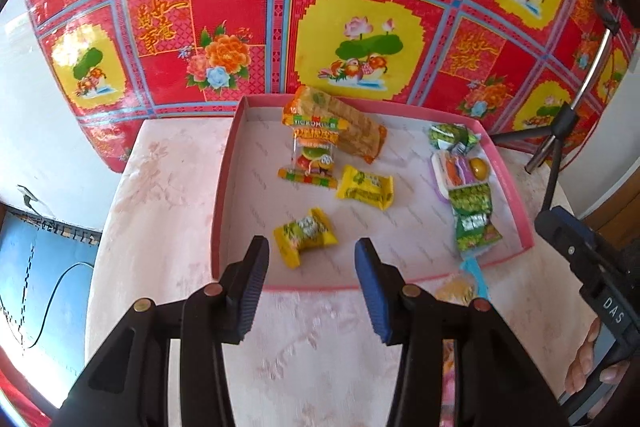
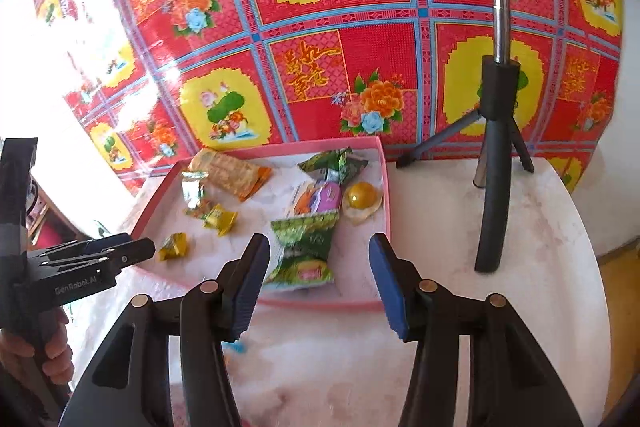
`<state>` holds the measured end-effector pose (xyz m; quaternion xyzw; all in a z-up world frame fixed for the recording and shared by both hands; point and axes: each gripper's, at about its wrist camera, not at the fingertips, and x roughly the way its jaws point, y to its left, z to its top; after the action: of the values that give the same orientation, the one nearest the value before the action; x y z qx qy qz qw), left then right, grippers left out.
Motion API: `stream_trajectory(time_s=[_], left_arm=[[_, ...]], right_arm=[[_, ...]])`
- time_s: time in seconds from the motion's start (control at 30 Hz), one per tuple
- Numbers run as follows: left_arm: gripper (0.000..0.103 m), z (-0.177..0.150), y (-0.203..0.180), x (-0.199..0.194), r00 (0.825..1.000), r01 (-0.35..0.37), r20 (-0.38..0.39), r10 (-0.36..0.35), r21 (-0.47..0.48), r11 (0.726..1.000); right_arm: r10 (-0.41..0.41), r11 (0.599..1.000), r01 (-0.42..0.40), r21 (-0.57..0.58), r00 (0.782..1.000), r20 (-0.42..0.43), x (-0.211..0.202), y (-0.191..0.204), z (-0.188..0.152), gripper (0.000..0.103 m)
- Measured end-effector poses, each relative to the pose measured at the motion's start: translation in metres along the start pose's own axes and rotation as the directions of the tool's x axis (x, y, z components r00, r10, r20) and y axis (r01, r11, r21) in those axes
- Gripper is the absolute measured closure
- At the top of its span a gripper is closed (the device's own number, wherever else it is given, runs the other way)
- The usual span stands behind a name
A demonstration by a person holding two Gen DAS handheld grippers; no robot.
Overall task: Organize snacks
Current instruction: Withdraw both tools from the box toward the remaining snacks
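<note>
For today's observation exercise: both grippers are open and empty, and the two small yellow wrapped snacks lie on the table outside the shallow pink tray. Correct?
Not quite. The left wrist view shows both small yellow wrapped snacks lying inside the shallow pink tray, not outside it. The left gripper and right gripper are indeed open and empty.

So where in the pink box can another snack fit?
The box's left strip beside its wall is bare, and the middle between the yellow candy and green packet. The right side is crowded.
</note>
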<state>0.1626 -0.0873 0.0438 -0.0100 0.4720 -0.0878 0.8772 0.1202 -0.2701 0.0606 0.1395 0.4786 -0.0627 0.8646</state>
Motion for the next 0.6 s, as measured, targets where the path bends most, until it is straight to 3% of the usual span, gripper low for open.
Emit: stream_trajectory(time_s=[0.6], left_arm=[[0.056,-0.047,0.006,-0.006,0.999,0.012,-0.051,-0.014,-0.042,0.999]], right_arm=[[0.085,0.995,-0.081,0.056,0.993,-0.076,-0.01,0.014,-0.043,0.05]])
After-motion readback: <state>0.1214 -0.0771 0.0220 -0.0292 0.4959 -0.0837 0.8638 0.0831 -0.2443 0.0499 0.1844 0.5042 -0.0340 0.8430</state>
